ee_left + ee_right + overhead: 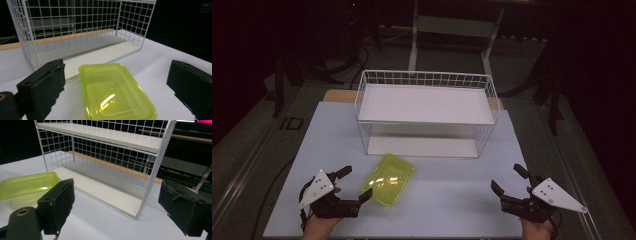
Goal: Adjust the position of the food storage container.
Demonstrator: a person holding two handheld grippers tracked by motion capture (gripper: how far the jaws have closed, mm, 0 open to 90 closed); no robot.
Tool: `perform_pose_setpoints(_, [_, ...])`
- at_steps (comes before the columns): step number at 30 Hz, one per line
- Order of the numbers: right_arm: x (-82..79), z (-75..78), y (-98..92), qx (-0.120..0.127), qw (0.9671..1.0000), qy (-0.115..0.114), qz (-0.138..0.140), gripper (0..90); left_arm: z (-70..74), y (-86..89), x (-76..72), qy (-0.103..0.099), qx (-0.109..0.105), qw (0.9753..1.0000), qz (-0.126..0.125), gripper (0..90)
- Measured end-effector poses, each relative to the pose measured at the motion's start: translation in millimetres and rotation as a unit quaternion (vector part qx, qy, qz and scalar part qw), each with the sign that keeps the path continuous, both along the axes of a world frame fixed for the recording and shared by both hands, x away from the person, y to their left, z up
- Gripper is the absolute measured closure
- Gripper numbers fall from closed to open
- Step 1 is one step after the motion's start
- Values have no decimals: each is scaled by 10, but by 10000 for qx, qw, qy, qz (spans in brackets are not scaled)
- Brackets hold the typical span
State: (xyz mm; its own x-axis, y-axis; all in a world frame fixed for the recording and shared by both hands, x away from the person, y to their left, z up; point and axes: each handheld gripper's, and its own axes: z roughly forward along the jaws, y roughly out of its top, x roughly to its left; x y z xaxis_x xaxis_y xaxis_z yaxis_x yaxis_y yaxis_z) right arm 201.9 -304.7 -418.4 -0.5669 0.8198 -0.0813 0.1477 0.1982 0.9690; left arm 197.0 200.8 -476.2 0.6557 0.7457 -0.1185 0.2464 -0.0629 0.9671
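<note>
Two spread pads on my left gripper [354, 184] flank the green container [389, 179], which lies on the table [452, 192] near the wire rack [427, 114]. I'd straddle one rim squarely, then pinch gently. My right gripper [509, 179] waits wide apart, holding nothing.

White table [452, 192], wire rack [426, 114] at back, green container [389, 179] in front

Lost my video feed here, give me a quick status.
Left gripper open, jaws either side of the green container, not gripping. Right gripper open, holding nothing. Container on the table in front of the wire rack; nothing between them.
</note>
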Motion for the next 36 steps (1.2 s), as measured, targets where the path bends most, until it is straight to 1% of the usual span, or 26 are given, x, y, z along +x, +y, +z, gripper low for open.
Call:
perform_pose_setpoints(4, [18,3,-6,70,10000,61,19,135,-13,-32,-2,112,-169,9998,-49,38])
perform_pose_setpoints(5, [18,3,-6,70,10000,61,19,135,-13,-32,-2,112,-169,9998,-49,39])
perform_pose_setpoints(7, [37,-5,2,65,9999,86,38,135,-12,-99,-26,107,-114,9998,-79,41])
perform_pose_setpoints(10, [46,-6,12,78,9999,111,55,135,-24,-156,-44,153,-81,9997,-156,57])
perform_pose_setpoints(11, [49,-2,25,35,9999,92,39,136,-25,-170,-50,184,-84,9996,-210,86])
perform_pose_setpoints(13, [51,-1,29,16,10000,73,45,136,-32,-205,-67,214,-134,9994,-240,103])
perform_pose_setpoints(15, [65,-4,42,3,9999,85,66,136,-33,-258,-66,306,-138,9991,-275,148])
perform_pose_setpoints(16, [70,-6,44,8,9999,89,75,136,-32,-287,-66,348,-145,9988,-298,150])
perform_pose_setpoints(17, [76,-8,48,27,9999,101,95,136,-29,-322,-65,397,-98,9988,-276,172])
perform_pose_setpoints(18, [83,-12,52,34,9999,122,112,136,-29,-353,-68,402,-114,9986,-313,222])
perform_pose_setpoints(19, [83,-12,52,34,9999,122,112,136,-27,-383,-72,397,-68,9986,-357,222])
perform_pose_setpoints(20, [84,-12,54,34,9999,124,110,136,-23,-426,-72,405,-1,9984,-393,254])
perform_pose_setpoints(21, [87,-12,56,38,9998,130,115,136,-21,-448,-73,397,-12,9983,-433,328])
perform_pose_setpoints(22, [87,-12,56,38,9998,130,115,136,-16,-480,-71,401,-17,9981,-461,328])
perform_pose_setpoints(23, [90,-11,57,38,9999,111,117,136,-12,-510,-67,402,-9,9980,-478,409])
perform_pose_setpoints(24, [90,-11,57,38,9999,111,117,136,-10,-540,-62,401,12,9979,-507,409])
perform_pose_setpoints(25, [91,-8,59,35,9999,98,115,136,-8,-573,-58,420,61,9977,-525,484])
perform_pose_setpoints(26, [91,-8,59,35,9999,98,115,136,-9,-604,-52,439,83,9973,-577,484])
perform_pose_setpoints(27, [94,-7,60,40,9999,88,121,136,-13,-637,-48,455,143,9971,-598,558])
perform_pose_setpoints(28, [94,-7,60,40,9999,88,121,136,-19,-668,-43,497,195,9967,-606,558])
perform_pose_setpoints(29, [98,-7,60,45,9999,87,131,136,-30,-691,-35,535,182,9962,-662,616])
perform_pose_setpoints(30, [98,-7,60,45,9999,87,131,136,-42,-718,-28,598,199,9957,-684,616])
perform_pose_setpoints(32, [100,-8,59,52,9998,88,144,136,-77,-776,-18,693,293,9944,-747,688])
perform_pose_setpoints(33, [99,-7,59,49,9998,87,142,136,-89,-797,-17,719,369,9941,-720,732])
perform_pose_setpoints(34, [97,-6,58,46,9999,79,142,136,-107,-825,-14,756,484,9935,-703,754])
perform_pose_setpoints(36, [95,-2,56,52,9999,68,145,136,-148,-870,-10,776,637,9917,-808,782])
